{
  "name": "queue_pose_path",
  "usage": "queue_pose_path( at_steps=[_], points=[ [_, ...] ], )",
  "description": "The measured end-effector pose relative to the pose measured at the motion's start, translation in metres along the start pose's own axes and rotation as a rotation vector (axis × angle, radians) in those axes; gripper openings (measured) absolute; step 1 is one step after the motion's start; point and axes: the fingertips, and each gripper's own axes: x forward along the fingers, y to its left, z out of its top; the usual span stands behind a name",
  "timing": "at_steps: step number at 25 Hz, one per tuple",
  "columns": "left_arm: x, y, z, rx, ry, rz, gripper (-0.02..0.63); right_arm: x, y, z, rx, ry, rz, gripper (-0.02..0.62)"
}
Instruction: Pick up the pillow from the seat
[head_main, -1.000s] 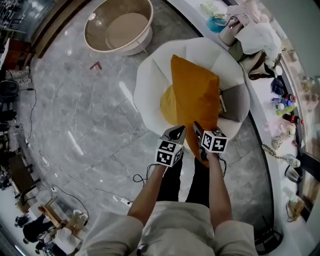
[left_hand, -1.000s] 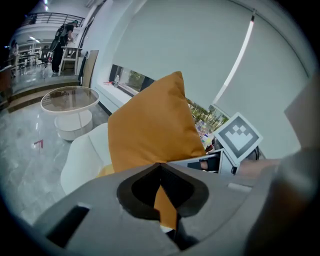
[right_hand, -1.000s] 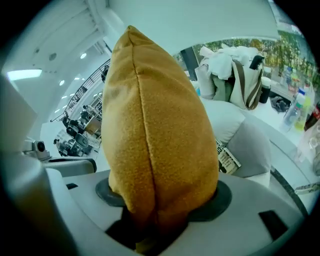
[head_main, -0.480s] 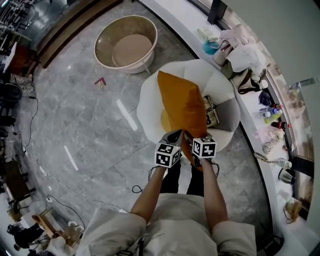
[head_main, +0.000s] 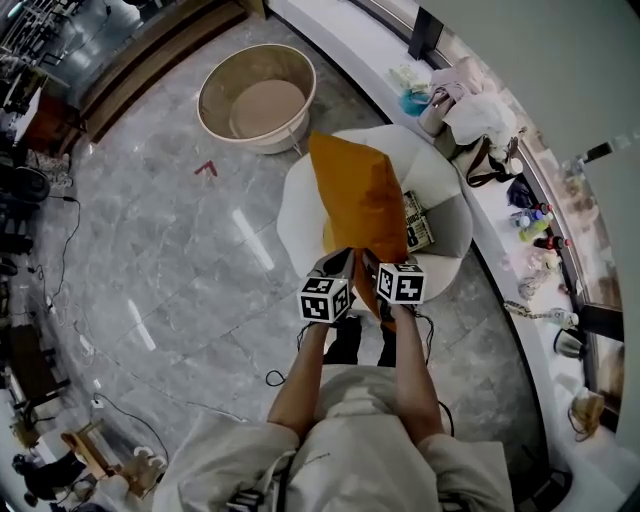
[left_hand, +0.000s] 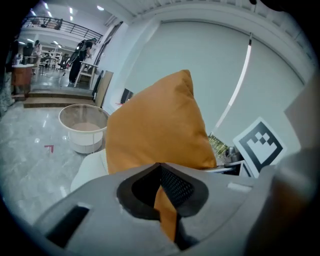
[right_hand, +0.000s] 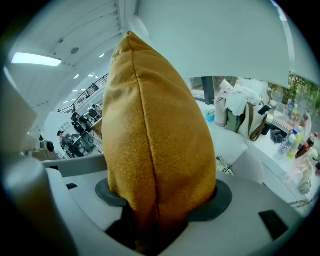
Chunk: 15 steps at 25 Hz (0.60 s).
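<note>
Pillow (head_main: 358, 205): orange, stood on edge, lower end caught by both grippers at the seat's 6 o'clock rim; top corner toward 12 o'clock; contact with the cushion below not tellable.
Left hand-held gripper (head_main: 340, 266): clenched on a thin fold of the pillow's fabric, just a narrow orange strip between the pads in its own view.
Right hand-held gripper (head_main: 368, 264): clamped round the pillow's bulky lower corner, jaws held part-way apart by the stuffing, seam running straight up from between them.
Seat (head_main: 445, 185): white, round, at 1 o'clock from the head view's middle.
Change in pillow: a second ago inside the seat's outline; now in the head view the top corner reaches the far rim at 11 o'clock.
Change in grippers: both marker cubes closer side by side than a second ago, grasp unchanged.
Book (head_main: 417, 222): on the seat at 3 o'clock of the pillow; only a sliver showing a second ago, much of the cover bared now.
Yellow patch (head_main: 328, 238): at 8 o'clock of the pillow, smaller than before.
Basin (head_main: 258, 95): beige, on the grey floor (head_main: 150, 250) at 10 o'clock of the seat, apart from it.
Worktop (head_main: 350, 30): white curved ledge from 12 to 4 o'clock, carrying bags and bottles.
</note>
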Motion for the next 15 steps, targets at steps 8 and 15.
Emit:
queue_pose_path(
  at_steps=[8, 15],
  points=[
    [-0.023, -0.01, 0.011, -0.032, -0.055, 0.022, 0.009, -0.035, -0.001, -0.009, 0.177, -0.094, -0.047, 0.308],
    [-0.043, -0.059, 0.031, 0.034, -0.114, 0.018, 0.009, -0.086, -0.002, -0.005, 0.073, -0.161, -0.03, 0.308]
  ],
)
